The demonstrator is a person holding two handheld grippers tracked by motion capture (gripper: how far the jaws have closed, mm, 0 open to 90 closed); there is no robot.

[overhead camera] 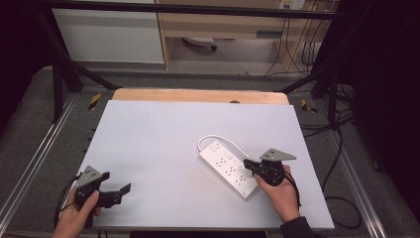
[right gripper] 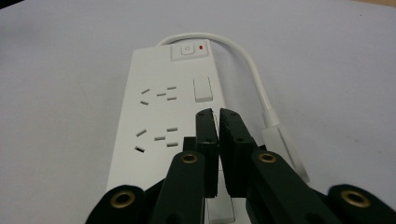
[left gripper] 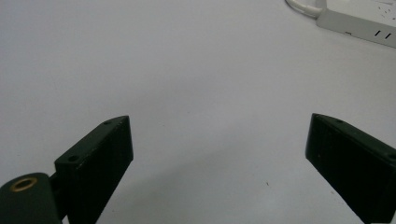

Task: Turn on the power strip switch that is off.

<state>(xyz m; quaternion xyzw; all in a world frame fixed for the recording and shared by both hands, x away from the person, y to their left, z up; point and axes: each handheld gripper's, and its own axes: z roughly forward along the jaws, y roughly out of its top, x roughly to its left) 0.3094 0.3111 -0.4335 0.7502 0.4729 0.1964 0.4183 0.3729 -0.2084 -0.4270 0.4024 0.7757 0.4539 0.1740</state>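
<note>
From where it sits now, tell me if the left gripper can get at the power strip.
Probably yes. The left gripper is open near the table's front left, and bare white tabletop lies between it and the power strip. The right gripper already sits over the strip's near half.

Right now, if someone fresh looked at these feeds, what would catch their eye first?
The white power strip lies right of centre on the pale table, its cord looping behind its far end. The right gripper hangs over its near half, jaws nearly together above the sockets. The left gripper waits at the near left corner, jaws wide apart over bare tabletop.
</note>
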